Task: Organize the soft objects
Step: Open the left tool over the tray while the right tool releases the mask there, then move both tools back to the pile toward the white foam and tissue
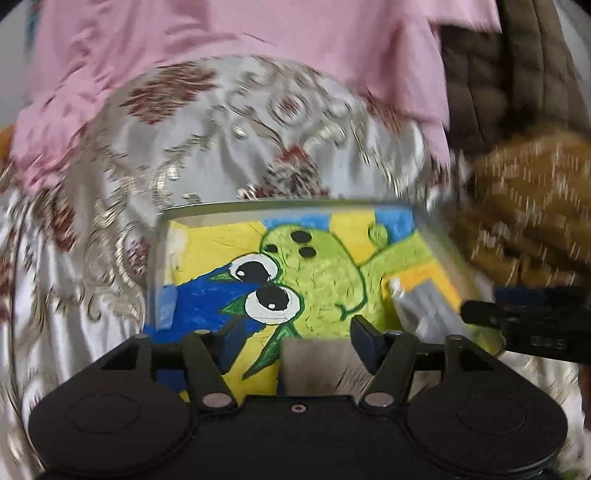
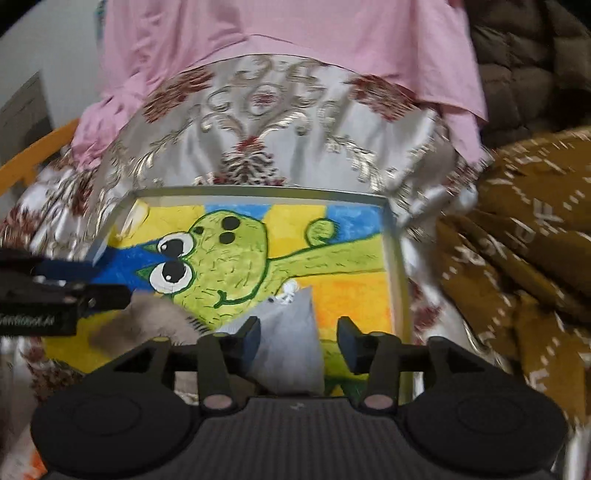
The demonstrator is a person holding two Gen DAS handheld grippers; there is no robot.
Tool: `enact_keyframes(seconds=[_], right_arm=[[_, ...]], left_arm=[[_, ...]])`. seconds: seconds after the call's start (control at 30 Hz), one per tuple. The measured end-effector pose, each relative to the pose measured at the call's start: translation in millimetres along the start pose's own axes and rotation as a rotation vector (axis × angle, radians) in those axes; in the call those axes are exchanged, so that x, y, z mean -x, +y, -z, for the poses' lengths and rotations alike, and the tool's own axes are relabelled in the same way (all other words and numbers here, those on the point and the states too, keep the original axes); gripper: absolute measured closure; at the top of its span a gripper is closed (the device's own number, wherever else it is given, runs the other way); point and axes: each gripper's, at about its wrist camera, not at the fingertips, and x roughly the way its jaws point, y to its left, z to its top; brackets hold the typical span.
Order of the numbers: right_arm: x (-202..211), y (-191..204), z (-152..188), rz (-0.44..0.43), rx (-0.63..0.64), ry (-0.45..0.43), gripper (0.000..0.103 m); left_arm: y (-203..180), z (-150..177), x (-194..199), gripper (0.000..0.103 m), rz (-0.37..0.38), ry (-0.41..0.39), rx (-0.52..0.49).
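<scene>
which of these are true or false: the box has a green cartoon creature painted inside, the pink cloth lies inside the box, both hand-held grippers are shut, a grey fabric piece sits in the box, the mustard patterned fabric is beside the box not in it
1. The box has a green cartoon creature painted inside: true.
2. The pink cloth lies inside the box: false. It lies beyond the box, on the silver embroidered fabric.
3. Both hand-held grippers are shut: false. The left hand-held gripper and the right hand-held gripper both stand open, with nothing pinched.
4. A grey fabric piece sits in the box: true.
5. The mustard patterned fabric is beside the box, not in it: true.
</scene>
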Motion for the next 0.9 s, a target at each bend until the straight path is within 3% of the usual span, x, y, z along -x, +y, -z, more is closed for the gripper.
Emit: enact_keyframes(seconds=[0.1,0.23,0.47,0.67,0.9], right_arm=[[37.2,-7.5,4.1,0.012,-0.1,-0.066,0.026],[86.3,-1.4,20.9,0.03,-0.091,-0.175,0.012],[141.6,27.3,84.2,0.042,-0.071,-0.278,0.006],[184.8,56.7,141.1,0.064,-0.071,-0.281,0.001],[224.6,86.6,189.1,0.115,-0.085,-0.28,0.0]], left_arm=[[6.0,11.3,25.8,0.019,-0.018,-0.089,0.091],[5.5,35.5,52.4,0.016,-0.054,-0.179,0.094],[3.0,99.3,115.8,0.005,-0.076,-0.271,0.049],[-0.9,150.0,168.8,0.001,-0.083,-0.277,-0.025],[4.0,195.3,202.0,0.001,-0.076,-0.255,-0.008]])
